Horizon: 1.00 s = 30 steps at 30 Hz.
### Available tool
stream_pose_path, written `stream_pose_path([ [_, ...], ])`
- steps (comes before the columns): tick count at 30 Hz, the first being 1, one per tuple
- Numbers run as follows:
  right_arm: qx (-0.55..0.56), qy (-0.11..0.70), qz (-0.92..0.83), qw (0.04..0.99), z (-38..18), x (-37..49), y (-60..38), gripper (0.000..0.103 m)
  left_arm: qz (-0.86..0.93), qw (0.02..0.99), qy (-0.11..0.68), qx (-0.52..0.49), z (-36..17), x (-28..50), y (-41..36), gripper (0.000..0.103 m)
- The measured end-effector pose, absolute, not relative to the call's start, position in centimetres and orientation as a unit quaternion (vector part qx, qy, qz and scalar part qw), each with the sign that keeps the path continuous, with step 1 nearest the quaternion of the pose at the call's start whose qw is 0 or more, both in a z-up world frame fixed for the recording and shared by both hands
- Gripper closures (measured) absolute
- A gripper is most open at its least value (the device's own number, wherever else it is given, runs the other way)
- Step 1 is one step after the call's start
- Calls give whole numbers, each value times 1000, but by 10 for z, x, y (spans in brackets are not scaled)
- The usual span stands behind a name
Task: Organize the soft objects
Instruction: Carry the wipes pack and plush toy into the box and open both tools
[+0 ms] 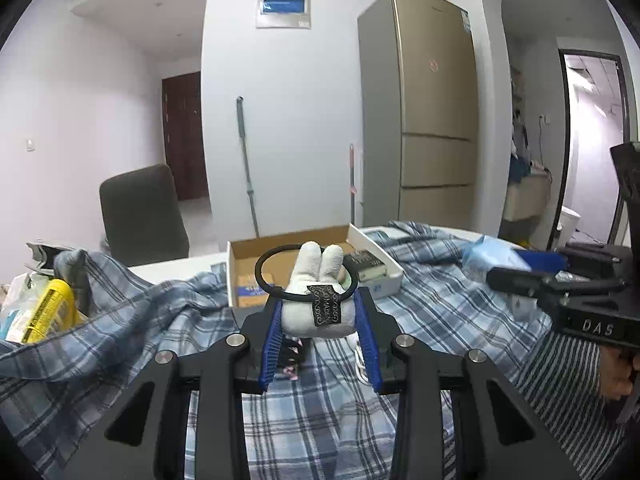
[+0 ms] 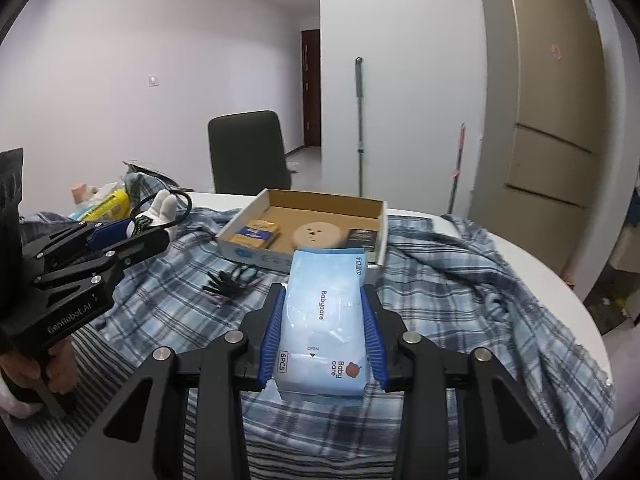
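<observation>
My left gripper (image 1: pixel 319 300) is shut on a white plush toy (image 1: pixel 316 292) with a black hair band (image 1: pixel 280 276) looped on it, held above the plaid cloth (image 1: pixel 440 304) short of the open cardboard box (image 1: pixel 288 256). It also shows in the right wrist view (image 2: pixel 132 228). My right gripper (image 2: pixel 323 300) is shut on a light blue Babycare wipes pack (image 2: pixel 324 320), held just before the box (image 2: pixel 304 224). The box holds a yellow-blue pack (image 2: pixel 256 232), a round tan disc (image 2: pixel 318 234) and a black box (image 2: pixel 362 238).
A black hair clip (image 2: pixel 232 280) lies on the cloth left of the wipes. A yellow pack (image 2: pixel 110 200) and bags sit at the table's far left. A dark chair (image 2: pixel 248 152), a mop (image 2: pixel 360 128) and a fridge (image 2: pixel 540 112) stand behind the table.
</observation>
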State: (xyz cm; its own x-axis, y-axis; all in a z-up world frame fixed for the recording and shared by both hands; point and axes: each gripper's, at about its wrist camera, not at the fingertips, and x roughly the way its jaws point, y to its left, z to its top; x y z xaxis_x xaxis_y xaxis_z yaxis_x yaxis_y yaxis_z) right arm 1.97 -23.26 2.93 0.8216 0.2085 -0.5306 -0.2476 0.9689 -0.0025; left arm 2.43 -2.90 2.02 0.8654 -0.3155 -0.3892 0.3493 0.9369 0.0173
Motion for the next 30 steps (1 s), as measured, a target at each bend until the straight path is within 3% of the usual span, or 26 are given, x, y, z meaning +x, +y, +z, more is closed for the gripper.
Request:
stream_pose_path([
  [9, -26, 208, 112, 971, 91, 64, -212, 66, -139, 984, 99, 47, 66, 37, -31, 66],
  [18, 3, 149, 57, 987, 129, 131, -216, 66, -126, 992, 14, 11, 108, 102, -36, 66],
  [26, 8, 182, 64, 981, 94, 174, -214, 66, -118, 992, 40, -5, 106, 163, -33, 66],
  [30, 6, 225, 72, 972, 66, 191, -213, 66, -130, 983, 126, 16, 88, 195, -40, 66],
])
